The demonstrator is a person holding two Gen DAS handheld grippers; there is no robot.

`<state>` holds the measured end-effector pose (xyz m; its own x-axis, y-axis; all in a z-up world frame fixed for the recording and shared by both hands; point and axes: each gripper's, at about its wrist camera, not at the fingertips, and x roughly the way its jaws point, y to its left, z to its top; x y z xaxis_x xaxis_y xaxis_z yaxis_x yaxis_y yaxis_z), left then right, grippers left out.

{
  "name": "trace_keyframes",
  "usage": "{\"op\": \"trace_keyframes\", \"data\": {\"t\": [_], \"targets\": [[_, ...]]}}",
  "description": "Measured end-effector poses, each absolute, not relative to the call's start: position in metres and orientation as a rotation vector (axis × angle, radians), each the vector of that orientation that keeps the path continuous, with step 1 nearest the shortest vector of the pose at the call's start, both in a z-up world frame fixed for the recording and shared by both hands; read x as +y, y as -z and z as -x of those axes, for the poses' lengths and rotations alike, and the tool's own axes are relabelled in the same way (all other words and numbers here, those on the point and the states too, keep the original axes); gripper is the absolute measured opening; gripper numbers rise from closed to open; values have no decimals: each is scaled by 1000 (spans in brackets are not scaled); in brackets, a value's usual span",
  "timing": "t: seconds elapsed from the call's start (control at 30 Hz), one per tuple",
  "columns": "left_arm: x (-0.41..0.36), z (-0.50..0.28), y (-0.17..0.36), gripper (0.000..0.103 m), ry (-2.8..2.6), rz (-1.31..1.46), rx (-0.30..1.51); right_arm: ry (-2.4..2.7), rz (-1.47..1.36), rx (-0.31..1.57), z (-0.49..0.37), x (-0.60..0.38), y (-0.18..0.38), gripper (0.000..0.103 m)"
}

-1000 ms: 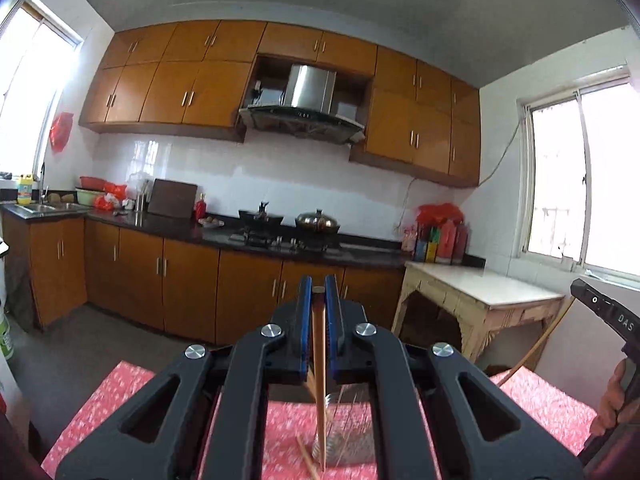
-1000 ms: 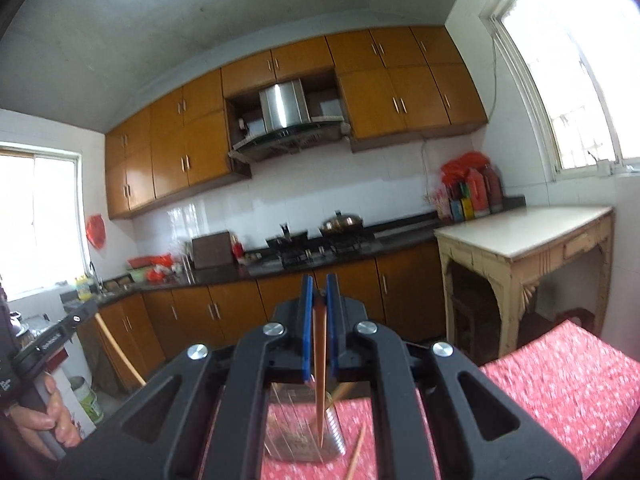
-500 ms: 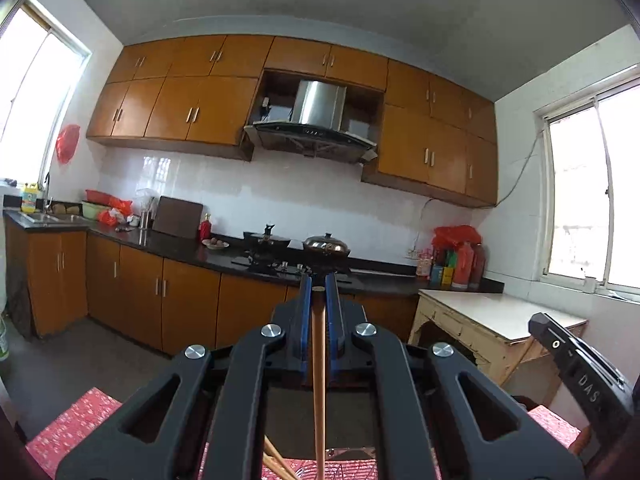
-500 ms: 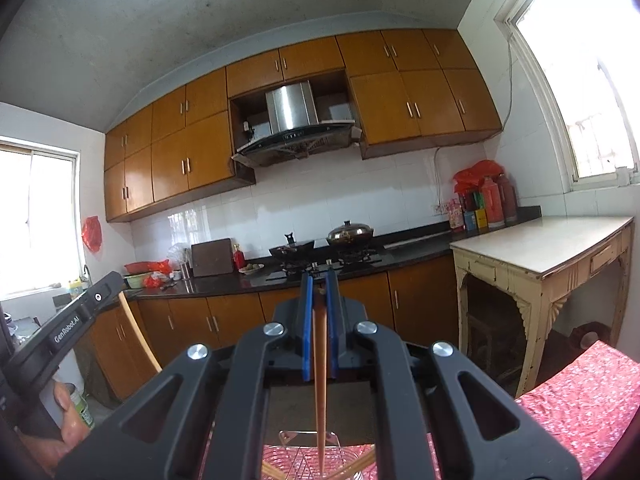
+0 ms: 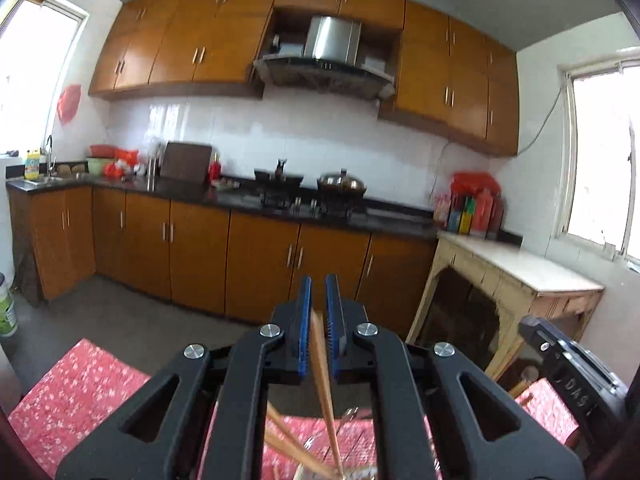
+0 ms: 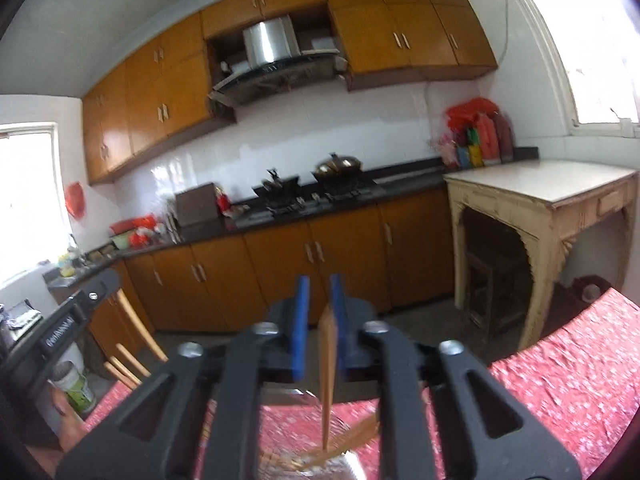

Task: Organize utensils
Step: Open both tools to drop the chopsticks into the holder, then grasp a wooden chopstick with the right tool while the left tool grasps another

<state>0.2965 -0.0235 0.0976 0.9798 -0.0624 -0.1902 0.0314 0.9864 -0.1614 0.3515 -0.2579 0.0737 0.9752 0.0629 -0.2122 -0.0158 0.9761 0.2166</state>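
In the left wrist view my left gripper has its blue jaws just opening. A wooden chopstick stands loose between them, tilted, its lower end in the wire utensil holder below. Other chopsticks lean in that holder. In the right wrist view my right gripper is opening wider. Its chopstick rests against the right pad with a clear gap to the left pad, its tip over the holder. Each gripper shows at the edge of the other's view.
The holder stands on a table with a red floral cloth. Beyond the table are orange kitchen cabinets, a stove with pots and a cream side table. A person's hand holds the left gripper.
Both grippers came down toward the holder, and the red cloth fills more of each view. The jaws parted, the right more widely. Both chopsticks went from upright and clamped to tilted and loose.
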Motion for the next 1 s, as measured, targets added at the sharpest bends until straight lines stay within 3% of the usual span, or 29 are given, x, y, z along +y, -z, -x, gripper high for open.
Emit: {"op": "trace_keyframes", "data": {"t": [0.03, 0.1, 0.3, 0.6, 1.0], "targets": [[-21, -292, -97, 18, 31, 148, 205, -21, -213, 224, -344, -263, -73, 30], [-14, -282, -97, 45, 13, 134, 206, -8, -211, 229, -333, -270, -72, 30], [6, -246, -89, 55, -7, 120, 242, 57, -227, 288, -282, -301, -48, 36], [23, -187, -22, 71, -9, 149, 375, 30, -242, 606, -240, -292, 67, 36], [4, -164, 57, 73, 54, 103, 596, -48, -106, 864, -223, -217, 155, 32]]}}
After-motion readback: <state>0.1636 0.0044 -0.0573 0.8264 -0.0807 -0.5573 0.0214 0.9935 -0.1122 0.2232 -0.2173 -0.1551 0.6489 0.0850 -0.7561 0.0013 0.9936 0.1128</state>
